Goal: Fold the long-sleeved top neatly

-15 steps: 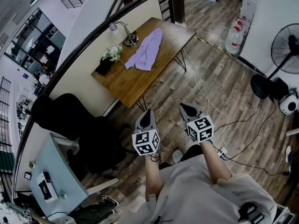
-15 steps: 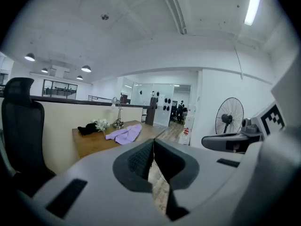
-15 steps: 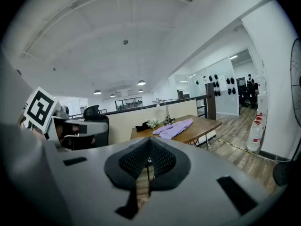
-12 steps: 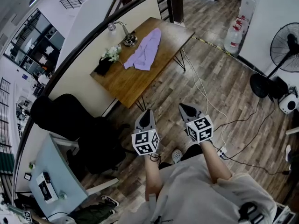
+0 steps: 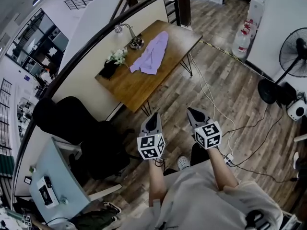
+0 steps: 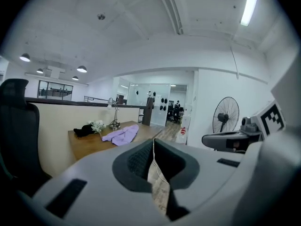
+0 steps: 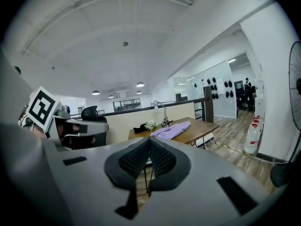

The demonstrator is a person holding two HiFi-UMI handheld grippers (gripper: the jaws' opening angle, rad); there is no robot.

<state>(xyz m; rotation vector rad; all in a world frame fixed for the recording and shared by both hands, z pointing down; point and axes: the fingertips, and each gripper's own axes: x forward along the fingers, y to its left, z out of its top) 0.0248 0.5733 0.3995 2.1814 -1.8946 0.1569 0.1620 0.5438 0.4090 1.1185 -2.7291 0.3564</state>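
The person's left forearm (image 5: pixel 156 186) and right forearm (image 5: pixel 221 169) reach forward side by side. The left gripper (image 5: pixel 153 115) and the right gripper (image 5: pixel 190 110) are held level with each other and a little apart, tips tilted slightly downward, jaws pressed together.

One purple top (image 5: pixel 152 55); one table (image 5: pixel 127 84); one lamp (image 5: pixel 135 43); one fan (image 5: pixel 294 51); two tongs, left tongs (image 5: pixel 154 116) and right tongs (image 5: pixel 191 111).

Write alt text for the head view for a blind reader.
A person holds a left tool and right tool, both shut and empty, out over a wood floor, short of a wooden table where a lilac long-sleeved top lies rumpled beside a desk lamp and flowers.
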